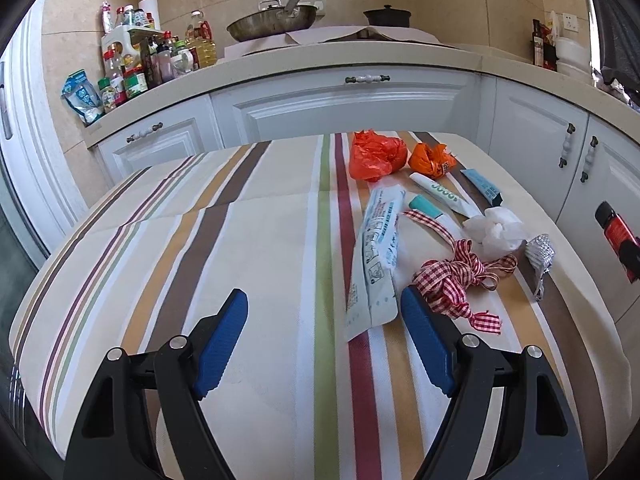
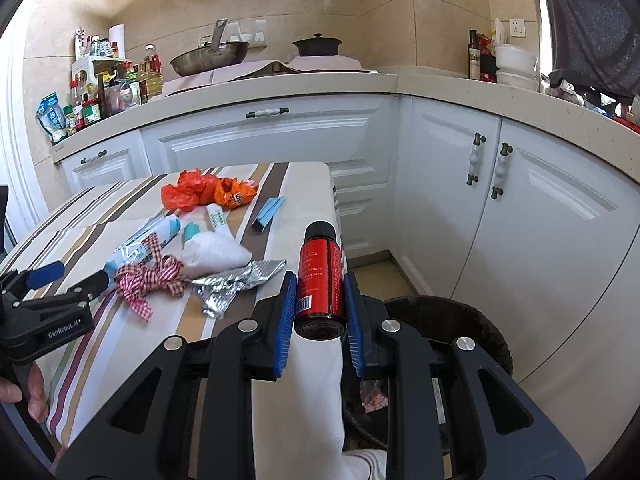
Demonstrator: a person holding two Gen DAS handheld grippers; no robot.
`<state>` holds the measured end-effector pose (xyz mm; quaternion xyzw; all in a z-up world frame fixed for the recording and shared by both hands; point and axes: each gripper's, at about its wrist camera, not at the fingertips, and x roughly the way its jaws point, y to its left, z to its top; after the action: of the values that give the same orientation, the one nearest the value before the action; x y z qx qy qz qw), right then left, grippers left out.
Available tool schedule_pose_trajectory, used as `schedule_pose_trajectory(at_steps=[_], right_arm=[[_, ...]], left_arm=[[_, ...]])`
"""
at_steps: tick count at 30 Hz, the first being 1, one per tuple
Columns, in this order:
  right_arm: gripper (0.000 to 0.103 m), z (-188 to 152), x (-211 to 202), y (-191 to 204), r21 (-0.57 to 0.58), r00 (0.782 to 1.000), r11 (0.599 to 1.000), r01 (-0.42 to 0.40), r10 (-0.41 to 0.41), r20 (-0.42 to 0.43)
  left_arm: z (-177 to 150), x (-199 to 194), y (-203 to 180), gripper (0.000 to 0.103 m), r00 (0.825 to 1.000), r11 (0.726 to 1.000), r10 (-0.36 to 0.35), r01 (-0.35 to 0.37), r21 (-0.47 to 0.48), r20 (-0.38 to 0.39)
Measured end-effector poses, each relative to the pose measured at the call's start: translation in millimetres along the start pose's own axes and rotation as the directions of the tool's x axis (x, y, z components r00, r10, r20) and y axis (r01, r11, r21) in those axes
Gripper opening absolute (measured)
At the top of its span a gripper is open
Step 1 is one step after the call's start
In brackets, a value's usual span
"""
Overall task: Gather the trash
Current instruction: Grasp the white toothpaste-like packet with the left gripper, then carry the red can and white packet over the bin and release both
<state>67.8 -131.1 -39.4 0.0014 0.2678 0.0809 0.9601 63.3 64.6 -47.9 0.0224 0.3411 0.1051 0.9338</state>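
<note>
My right gripper (image 2: 319, 280) is shut on a red bottle (image 2: 320, 264) with a black cap, held past the table's right edge, just left of a dark trash bin (image 2: 492, 320) on the floor. The bottle (image 1: 614, 236) also shows at the right edge of the left wrist view. My left gripper (image 1: 324, 300) stands open above the striped tablecloth (image 1: 200, 240), with nothing between its pads. Beside its right finger lie a white-and-blue wrapper (image 1: 376, 248) and a red checked ribbon (image 1: 460, 276). Further off lie crumpled white plastic (image 1: 496, 228), foil (image 1: 540, 256), tubes (image 1: 440, 196) and two orange bags (image 1: 376, 156).
White cabinets (image 2: 520, 220) and a counter (image 1: 360, 60) wrap around the table's far and right sides. On the counter stand bottles and jars (image 1: 132, 68), a wok (image 1: 272, 20) and a dark pot (image 1: 388, 16). A person's hand (image 2: 24, 392) grips the left tool.
</note>
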Motion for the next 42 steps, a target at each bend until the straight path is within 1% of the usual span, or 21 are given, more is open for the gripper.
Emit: schedule_pose_trajectory(at_steps=[5, 8, 10, 11, 12, 13, 14, 15, 16, 22, 27, 33, 39, 42], right_arm=[[0.023, 3, 3, -1, 0.0, 1.0, 1.0, -0.006, 0.006, -0.004], [0.023, 5, 5, -1, -0.002, 1.0, 1.0, -0.011, 0.011, -0.003], [0.023, 6, 5, 0, -0.002, 1.0, 1.0, -0.011, 0.011, -0.003], [0.023, 6, 5, -1, -0.001, 1.0, 1.0, -0.011, 0.011, -0.003], [0.023, 7, 5, -1, 0.0, 1.0, 1.0, -0.011, 0.011, -0.002], [0.023, 7, 5, 0, 0.0, 1.0, 1.0, -0.01, 0.01, -0.002], [0.023, 7, 5, 0, 0.0, 1.0, 1.0, -0.009, 0.009, 0.0], [0.023, 8, 5, -1, 0.001, 1.0, 1.0, -0.009, 0.009, 0.0], [0.023, 8, 4, -1, 0.002, 1.0, 1.0, -0.008, 0.008, 0.002], [0.023, 7, 3, -1, 0.004, 1.0, 1.0, -0.01, 0.01, 0.002], [0.023, 3, -3, 0, 0.0, 1.0, 1.0, -0.016, 0.016, 0.012], [0.023, 1, -17, 2, -0.004, 0.999, 1.0, -0.014, 0.014, 0.037], [0.023, 1, -33, -5, -0.002, 0.998, 1.0, 0.001, -0.001, 0.065], [0.023, -1, -43, -10, 0.0, 0.996, 1.0, 0.014, -0.014, 0.083]], left_arm=[[5, 2, -5, 0.075, 0.999, 0.999, -0.034, 0.034, 0.019, -0.017], [8, 5, -5, 0.065, 0.998, 0.999, -0.047, 0.048, 0.016, -0.036], [9, 9, -4, 0.05, 0.997, 0.998, -0.056, 0.056, 0.009, -0.059], [9, 13, -3, 0.046, 0.994, 0.998, -0.069, 0.07, 0.0, -0.08], [9, 16, -2, 0.038, 0.992, 0.997, -0.081, 0.08, -0.007, -0.094], [8, 18, -1, 0.028, 0.99, 0.996, -0.09, 0.089, -0.014, -0.107], [7, 19, -1, 0.022, 0.988, 0.995, -0.096, 0.094, -0.018, -0.119], [6, 20, -1, 0.012, 0.987, 0.995, -0.1, 0.098, -0.018, -0.126], [5, 20, -1, 0.011, 0.986, 0.995, -0.103, 0.101, -0.016, -0.129], [2, 12, 2, 0.007, 0.992, 0.996, -0.088, 0.086, -0.02, -0.088], [3, -4, 6, 0.006, 0.997, 0.997, -0.069, 0.068, -0.023, -0.031], [4, -25, 8, 0.006, 0.998, 0.998, -0.06, 0.061, -0.03, 0.027], [4, -43, 1, 0.006, 0.994, 0.996, -0.084, 0.086, -0.025, 0.068], [6, -53, -9, 0.006, 0.989, 0.993, -0.117, 0.119, -0.014, 0.093]])
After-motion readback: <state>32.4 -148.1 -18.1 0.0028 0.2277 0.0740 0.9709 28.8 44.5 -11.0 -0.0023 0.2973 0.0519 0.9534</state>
